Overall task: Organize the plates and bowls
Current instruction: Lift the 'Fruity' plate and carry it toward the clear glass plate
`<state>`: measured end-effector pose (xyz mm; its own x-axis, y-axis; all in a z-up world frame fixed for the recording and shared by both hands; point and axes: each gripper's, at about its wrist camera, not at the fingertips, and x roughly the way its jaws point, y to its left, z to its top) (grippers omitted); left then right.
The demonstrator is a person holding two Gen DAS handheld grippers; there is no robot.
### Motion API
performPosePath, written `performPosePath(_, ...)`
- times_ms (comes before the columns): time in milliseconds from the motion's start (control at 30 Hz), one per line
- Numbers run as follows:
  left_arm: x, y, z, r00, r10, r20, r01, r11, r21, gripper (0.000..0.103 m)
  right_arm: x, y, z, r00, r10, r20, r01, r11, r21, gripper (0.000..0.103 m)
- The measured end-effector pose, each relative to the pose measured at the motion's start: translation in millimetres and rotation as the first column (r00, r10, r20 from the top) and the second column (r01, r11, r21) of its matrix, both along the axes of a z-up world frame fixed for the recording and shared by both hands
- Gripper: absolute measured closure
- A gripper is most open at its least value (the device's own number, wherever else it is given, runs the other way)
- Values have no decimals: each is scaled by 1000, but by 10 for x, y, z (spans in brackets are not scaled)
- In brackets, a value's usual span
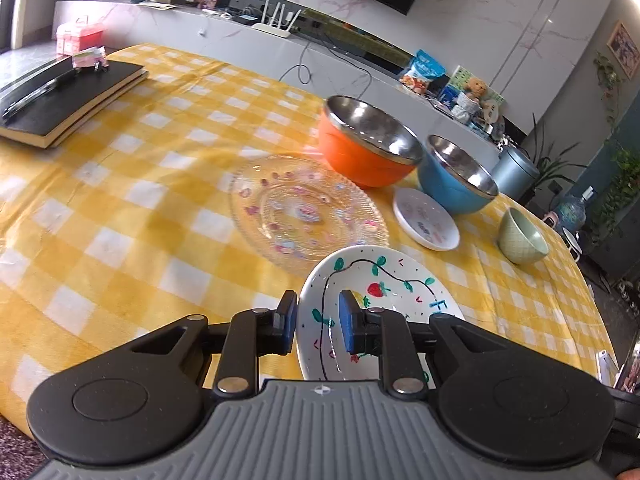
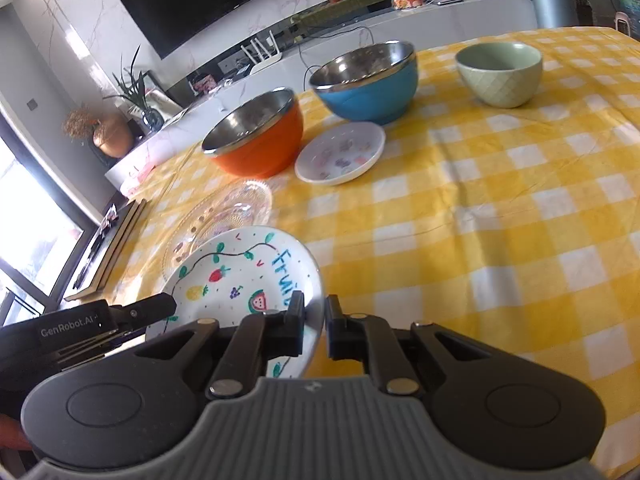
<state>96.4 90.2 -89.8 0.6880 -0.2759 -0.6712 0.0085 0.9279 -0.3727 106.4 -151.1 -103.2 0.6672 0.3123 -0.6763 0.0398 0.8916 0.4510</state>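
The fruit-painted white plate [image 1: 380,304] sits at the near edge of the bench [image 1: 132,200], which is covered in a yellow-and-white checked cloth, and both grippers straddle its rim from opposite sides. The left gripper [image 1: 318,322] has its jaws narrowly parted around the plate's left rim, one blue pad outside and one over the painted face; a gap shows between the inner pad and the plate, so a firm grip cannot be confirmed. The right gripper [image 2: 314,322] has its jaws set close around the plate's right rim, near the blue lettering, with the edge between them; whether they pinch it cannot be told. In the right wrist view the left gripper's finger reaches the far side of the plate [image 2: 240,276].

Just beyond the painted plate, and partly overlapped by it, lies a clear glass plate [image 1: 304,208] with pink decals. Behind that stand an orange steel-lined bowl [image 1: 368,140] and, beside it, a blue steel-lined bowl [image 1: 456,176]. A small white saucer [image 1: 426,218] lies in front of the two bowls. A green ceramic bowl [image 1: 520,236] stands apart to the right. A black notebook [image 1: 68,96] rests on the bench's far left.
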Motion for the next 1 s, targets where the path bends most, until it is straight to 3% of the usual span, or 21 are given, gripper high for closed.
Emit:
performPosePath(600,-156,145,-192,996,5,-86,-6,1000,-14,78,-45,189,-80,997,51,-55,-54,997,-48,95)
performPosePath(1000,-131,111,-189,996,12,-90,-11,1000,8,78,-38,193,-92,998,44,-49,-46,997,-54,95)
